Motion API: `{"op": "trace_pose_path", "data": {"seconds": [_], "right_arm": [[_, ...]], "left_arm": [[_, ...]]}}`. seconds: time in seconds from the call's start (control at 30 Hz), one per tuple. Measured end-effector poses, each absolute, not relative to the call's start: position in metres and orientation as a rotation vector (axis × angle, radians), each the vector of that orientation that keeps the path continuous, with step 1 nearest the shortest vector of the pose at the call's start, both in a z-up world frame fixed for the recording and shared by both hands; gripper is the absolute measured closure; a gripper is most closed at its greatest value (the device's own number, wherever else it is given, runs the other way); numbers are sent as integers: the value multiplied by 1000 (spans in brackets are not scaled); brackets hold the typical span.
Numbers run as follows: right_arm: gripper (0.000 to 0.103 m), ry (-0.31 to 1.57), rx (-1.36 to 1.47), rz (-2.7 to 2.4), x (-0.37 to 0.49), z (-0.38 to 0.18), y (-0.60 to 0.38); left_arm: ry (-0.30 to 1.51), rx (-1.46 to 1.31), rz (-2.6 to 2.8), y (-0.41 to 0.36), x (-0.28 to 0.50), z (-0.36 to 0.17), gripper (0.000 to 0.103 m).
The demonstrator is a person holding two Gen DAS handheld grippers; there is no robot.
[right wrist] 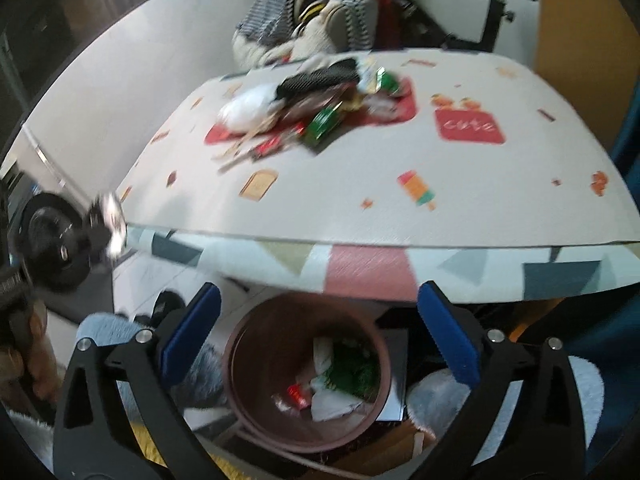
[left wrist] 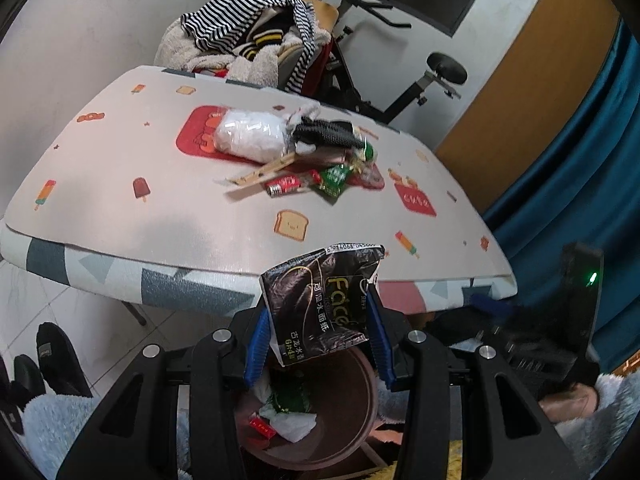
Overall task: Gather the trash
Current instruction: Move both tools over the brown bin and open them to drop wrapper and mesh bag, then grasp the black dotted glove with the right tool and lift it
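Two grippers are in play; the left gripper [left wrist: 318,336] has its blue pads pressed against both sides of a black tissue wrapper [left wrist: 320,304] printed "Face", which it holds just off the near table edge and above the brown trash bin [left wrist: 360,432]; the right gripper [right wrist: 320,340] stands wide apart with nothing between its pads, the same trash bin [right wrist: 240,364] showing in the gap below it.

Only the left wrist view shows the wrapper clearly; the right wrist view, blurred, shows the left gripper's body as a dark shape at far left, and it looks more squarely into the bin, where white paper, a green wrapper and a small red packet lie.

On the table [left wrist: 160,216], well beyond the grippers, sits a trash pile [left wrist: 296,152]: a white plastic bag, dark striped fabric, wooden sticks, red and green packets; behind the table a chair heaped with striped clothes [left wrist: 248,36]; an exercise bike [left wrist: 416,84] to its right.
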State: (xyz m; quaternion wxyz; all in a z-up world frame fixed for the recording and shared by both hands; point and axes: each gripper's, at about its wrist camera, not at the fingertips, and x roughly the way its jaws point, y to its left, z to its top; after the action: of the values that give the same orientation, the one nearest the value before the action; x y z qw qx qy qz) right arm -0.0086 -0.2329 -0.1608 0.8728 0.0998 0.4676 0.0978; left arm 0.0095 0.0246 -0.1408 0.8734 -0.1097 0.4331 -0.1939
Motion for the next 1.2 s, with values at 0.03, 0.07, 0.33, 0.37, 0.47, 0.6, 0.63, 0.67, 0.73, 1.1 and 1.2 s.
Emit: {"op": "trace_pose_path", "data": {"seconds": [0.03, 0.07, 0.33, 0.37, 0.47, 0.6, 0.63, 0.67, 0.73, 1.1, 1.2], "right_arm": [[6, 969, 214, 193, -8, -160, -235], [6, 962, 231, 181, -8, -159, -239], [6, 931, 257, 123, -5, -155, -247], [6, 930, 258, 118, -4, -155, -247], [6, 931, 256, 116, -4, -156, -247], [6, 936, 259, 118, -4, -157, -247], [6, 936, 259, 118, -4, -158, -247], [6, 937, 260, 116, -4, -158, -248], [6, 937, 260, 116, -4, -158, -248], [6, 943, 256, 101, -1, -163, -248], [6, 940, 246, 101, 0, -164, -246]], "left_arm": [[922, -211, -408, 21, 9, -144, 60], [930, -205, -411, 18, 8, -146, 60], [995, -141, -465, -10, -3, -165, 60], [1006, -127, -471, -14, -4, -169, 60], [1030, -95, -483, -23, -5, -174, 60], [1035, -83, -492, -27, -5, -177, 57], [1037, -84, -493, -26, -4, -177, 55], [1039, -88, -492, -26, -4, -178, 52], [1040, -92, -477, -23, -2, -178, 42], [1045, -112, -390, -12, 4, -181, 18], [1038, -116, -378, -9, 5, -181, 11]]}}
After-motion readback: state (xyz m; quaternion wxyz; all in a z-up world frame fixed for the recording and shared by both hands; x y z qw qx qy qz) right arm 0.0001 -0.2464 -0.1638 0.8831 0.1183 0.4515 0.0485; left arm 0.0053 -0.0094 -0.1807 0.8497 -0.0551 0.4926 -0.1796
